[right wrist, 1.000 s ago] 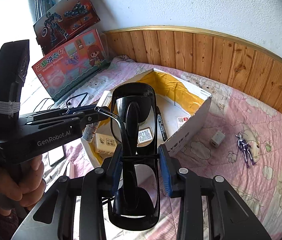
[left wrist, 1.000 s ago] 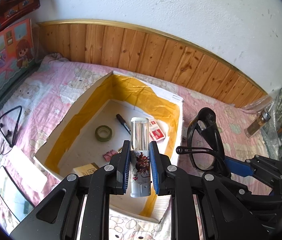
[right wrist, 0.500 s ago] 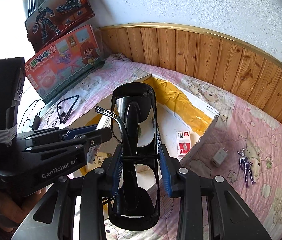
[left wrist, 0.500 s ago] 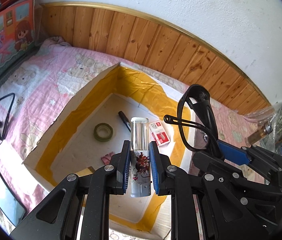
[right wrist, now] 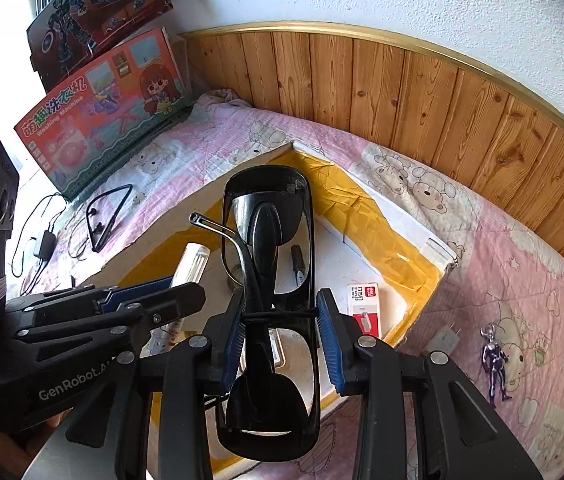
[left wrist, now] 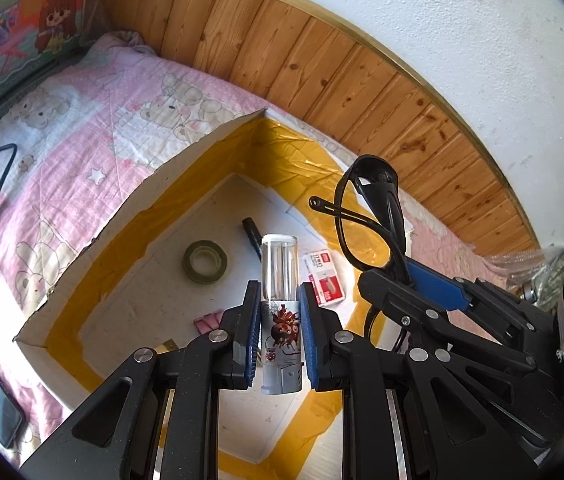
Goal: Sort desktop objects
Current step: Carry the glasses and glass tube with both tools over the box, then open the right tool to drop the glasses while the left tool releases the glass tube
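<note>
Your left claw [left wrist: 280, 336] is clenched on a clear-capped tube [left wrist: 280, 312] with a cartoon print, held upright above the open cardboard box [left wrist: 114, 232] on the pink bed cover [left wrist: 82, 120]. Inside the box lie a tape roll [left wrist: 204, 261], a black marker [left wrist: 252, 232] and a red-and-white staples pack [left wrist: 321, 276]. Your right claw [right wrist: 280, 336] grips folded black sunglasses [right wrist: 270, 280] over the same box. A small figurine [right wrist: 493, 356] lies on the cover to the right.
</note>
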`<state>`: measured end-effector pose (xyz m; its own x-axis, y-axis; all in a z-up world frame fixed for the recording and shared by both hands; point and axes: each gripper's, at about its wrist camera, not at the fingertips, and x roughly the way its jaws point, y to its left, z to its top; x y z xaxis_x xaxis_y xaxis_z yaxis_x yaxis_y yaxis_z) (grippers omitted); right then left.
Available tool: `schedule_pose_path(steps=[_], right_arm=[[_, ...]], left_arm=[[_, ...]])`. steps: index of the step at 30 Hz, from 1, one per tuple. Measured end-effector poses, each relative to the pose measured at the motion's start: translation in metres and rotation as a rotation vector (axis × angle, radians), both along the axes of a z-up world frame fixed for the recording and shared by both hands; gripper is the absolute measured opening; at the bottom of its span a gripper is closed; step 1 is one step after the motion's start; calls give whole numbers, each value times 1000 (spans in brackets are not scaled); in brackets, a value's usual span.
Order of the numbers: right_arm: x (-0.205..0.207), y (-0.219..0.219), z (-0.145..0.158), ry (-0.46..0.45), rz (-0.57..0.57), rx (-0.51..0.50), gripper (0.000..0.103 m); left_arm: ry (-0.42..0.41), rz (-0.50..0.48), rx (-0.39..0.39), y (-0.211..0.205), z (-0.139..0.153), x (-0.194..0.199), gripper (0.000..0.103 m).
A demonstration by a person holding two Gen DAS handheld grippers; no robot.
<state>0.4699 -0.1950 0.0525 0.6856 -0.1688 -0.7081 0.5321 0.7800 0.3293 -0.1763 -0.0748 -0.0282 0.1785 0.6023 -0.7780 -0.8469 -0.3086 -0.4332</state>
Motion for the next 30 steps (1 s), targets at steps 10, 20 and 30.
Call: schedule_pose_path(steps=[10, 20, 30], right_arm=[[38, -27, -36, 144, 42, -10, 36], [64, -52, -68, 215, 60, 102, 36], [70, -54, -78, 274, 67, 84, 38]], left_arm=[[-8, 49, -30, 21, -20, -19, 19], [-11, -46, -76, 38, -39, -12, 19], [-15, -42, -126, 37, -46, -10, 34]])
